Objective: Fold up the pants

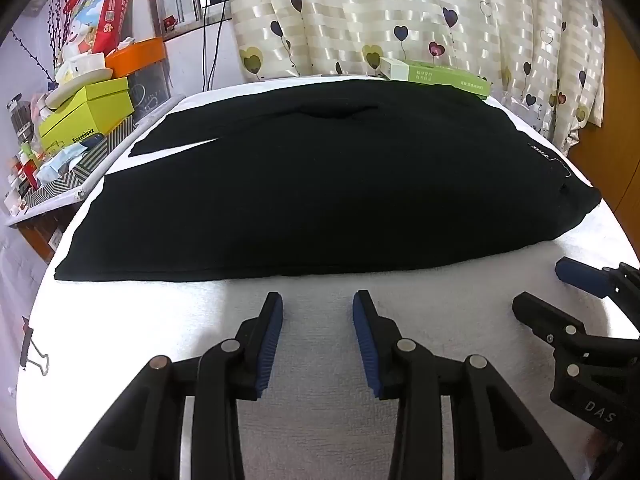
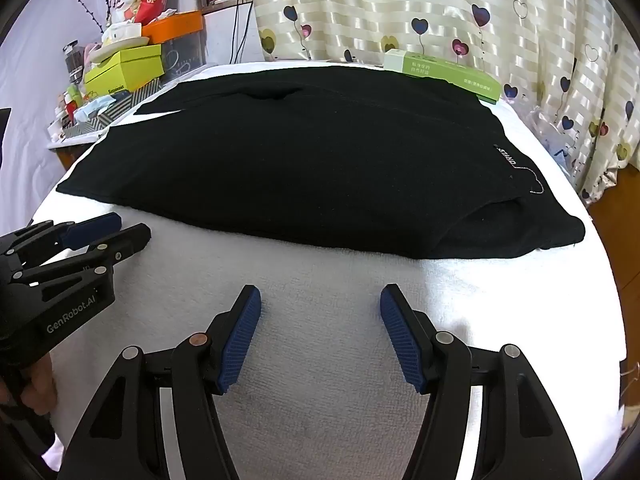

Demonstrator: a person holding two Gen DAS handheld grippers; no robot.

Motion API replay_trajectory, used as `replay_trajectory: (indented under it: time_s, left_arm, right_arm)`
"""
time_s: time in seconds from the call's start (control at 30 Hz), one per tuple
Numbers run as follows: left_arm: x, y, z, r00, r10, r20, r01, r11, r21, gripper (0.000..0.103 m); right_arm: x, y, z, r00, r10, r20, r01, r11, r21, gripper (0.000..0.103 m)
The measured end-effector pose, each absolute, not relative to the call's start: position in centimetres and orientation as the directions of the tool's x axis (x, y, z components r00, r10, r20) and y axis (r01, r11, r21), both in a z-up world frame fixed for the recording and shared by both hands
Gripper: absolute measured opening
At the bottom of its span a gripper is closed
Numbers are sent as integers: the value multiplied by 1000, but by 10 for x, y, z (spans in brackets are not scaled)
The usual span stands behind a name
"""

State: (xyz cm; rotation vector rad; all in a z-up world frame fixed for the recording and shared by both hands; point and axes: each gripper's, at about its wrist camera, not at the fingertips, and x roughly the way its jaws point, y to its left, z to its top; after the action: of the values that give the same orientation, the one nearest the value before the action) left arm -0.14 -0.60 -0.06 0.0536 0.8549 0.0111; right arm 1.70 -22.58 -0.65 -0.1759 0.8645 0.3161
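Black pants (image 1: 320,184) (image 2: 304,168) lie flat across the white towel-covered table (image 1: 320,400) (image 2: 320,360), with small white lettering near their right end. My left gripper (image 1: 318,300) is open and hovers over the bare towel just short of the pants' near edge, holding nothing. My right gripper (image 2: 320,294) is open too, over the towel in front of the pants' right half. In the left wrist view the right gripper (image 1: 540,286) shows at the far right. The right wrist view catches the left gripper (image 2: 132,226) at its left edge.
A green and white box (image 1: 436,76) (image 2: 444,72) sits at the table's far edge against the heart-patterned curtain (image 1: 400,12). A cluttered side shelf with boxes (image 1: 88,112) (image 2: 120,72) stands at the left. A binder clip (image 1: 34,352) clamps the towel at the left edge.
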Motion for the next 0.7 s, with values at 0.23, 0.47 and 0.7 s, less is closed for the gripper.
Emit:
replay_trajectory:
  time_s: [0.23, 0.47, 0.7]
  left_arm:
    - [-1, -7, 0, 656, 31, -754, 12, 999, 51, 39]
    - [-1, -5, 0, 657, 36, -753, 9, 998, 55, 40]
    - [-1, -5, 0, 657, 36, -753, 6, 999, 53, 40]
  right_arm:
    - [17, -226, -7, 606, 204, -769, -343, 939, -21, 63]
    - [17, -226, -7, 606, 205, -769, -343, 939, -20, 63]
    - [17, -225, -7, 606, 205, -769, -343, 939, -19, 63]
